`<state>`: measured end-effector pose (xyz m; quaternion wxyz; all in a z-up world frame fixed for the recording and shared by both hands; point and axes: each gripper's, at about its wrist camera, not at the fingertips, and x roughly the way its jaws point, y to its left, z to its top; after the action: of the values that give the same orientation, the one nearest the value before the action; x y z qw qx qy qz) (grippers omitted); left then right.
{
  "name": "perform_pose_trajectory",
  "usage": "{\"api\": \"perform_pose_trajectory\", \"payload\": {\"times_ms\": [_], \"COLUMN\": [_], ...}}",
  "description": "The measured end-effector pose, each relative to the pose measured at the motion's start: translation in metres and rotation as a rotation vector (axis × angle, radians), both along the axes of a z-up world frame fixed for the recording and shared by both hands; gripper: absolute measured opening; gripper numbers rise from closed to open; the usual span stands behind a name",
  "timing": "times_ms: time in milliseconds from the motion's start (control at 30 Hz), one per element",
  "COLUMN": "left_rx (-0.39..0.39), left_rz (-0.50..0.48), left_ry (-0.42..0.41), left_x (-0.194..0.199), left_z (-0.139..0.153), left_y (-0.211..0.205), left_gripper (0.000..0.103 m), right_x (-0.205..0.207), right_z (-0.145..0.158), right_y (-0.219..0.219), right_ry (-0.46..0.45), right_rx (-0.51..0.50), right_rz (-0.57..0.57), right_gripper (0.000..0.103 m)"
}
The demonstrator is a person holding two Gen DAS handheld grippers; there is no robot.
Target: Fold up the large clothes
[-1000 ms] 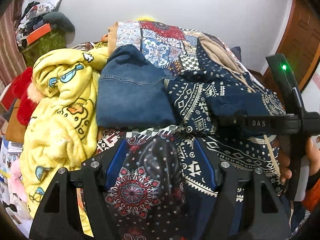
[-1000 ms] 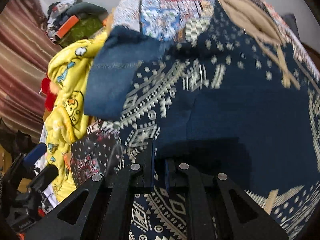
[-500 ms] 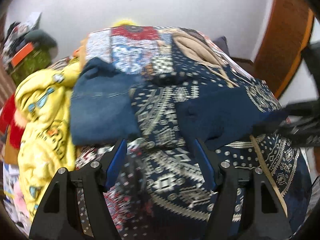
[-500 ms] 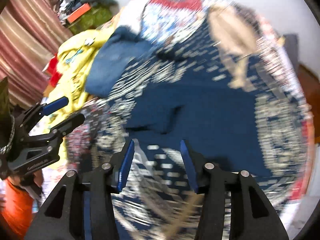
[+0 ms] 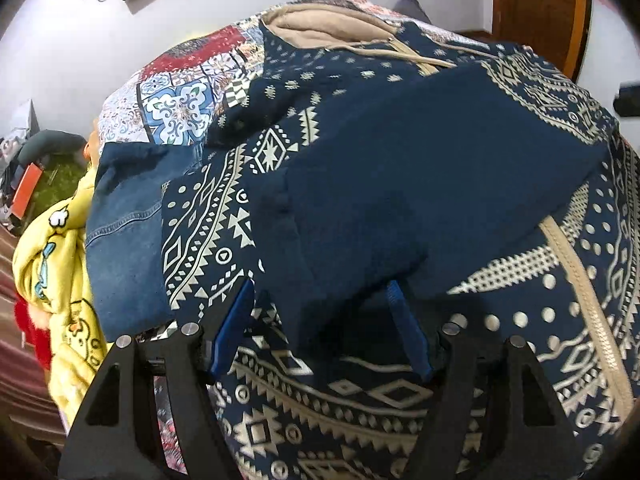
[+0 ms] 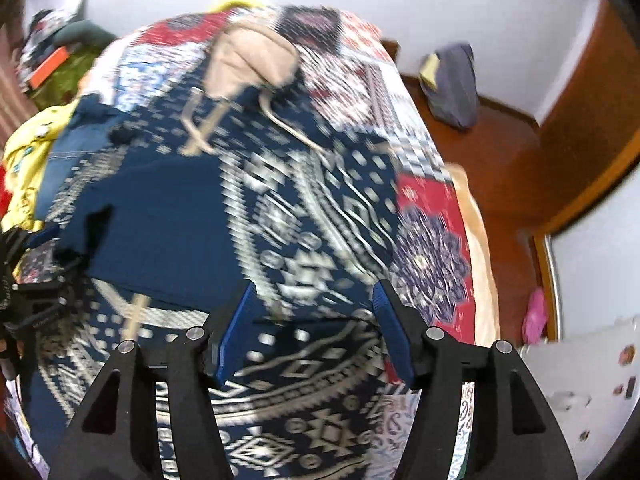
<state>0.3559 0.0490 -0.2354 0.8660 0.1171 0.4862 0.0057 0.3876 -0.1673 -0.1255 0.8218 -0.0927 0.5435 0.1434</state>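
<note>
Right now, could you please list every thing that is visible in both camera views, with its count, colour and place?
hoodie: one, navy with cream pattern, spread on the bed, sleeve folded across it
bedspread: one, red, white and blue patchwork, under the hoodie
jeans: one, blue, left of the hoodie
blanket: one, yellow with cartoon print, far left
bag: one, grey, on the floor by the wall
door: one, brown wood, back right
left tool: one, black with blue pads, open around the sleeve edge
right tool: one, black with blue pads, open above the hoodie
</note>
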Motion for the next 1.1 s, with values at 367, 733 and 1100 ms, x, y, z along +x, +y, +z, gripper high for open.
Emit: {"api": "perform_pose_trajectory", "payload": {"times_ms": [367, 733, 1100], "left_rx": [-0.176, -0.230, -0.128], "left_rz": [0.160, 0.244, 0.316], "left_ry": [-0.071, -0.056, -0.005], "left_x": [0.009, -0.002, -0.034], "left_z": [0.025, 0.036, 0.023], "left_y": [0.043, 0.076, 0.114], "left_gripper": [0.013, 0.029, 0.053], "right_x": [0.022, 0.018, 0.016], "right_z": [-0.045, -0.044, -0.043], "right_y": [-0.025, -0.024, -0.017], "right_ry": [0.112, 0.104, 0.095], "right_rx": [0.105, 0.095, 0.029], "right_rz": [-0.167, -0.155, -0.150], "right_gripper": [0.057, 0.057, 0.058]}}
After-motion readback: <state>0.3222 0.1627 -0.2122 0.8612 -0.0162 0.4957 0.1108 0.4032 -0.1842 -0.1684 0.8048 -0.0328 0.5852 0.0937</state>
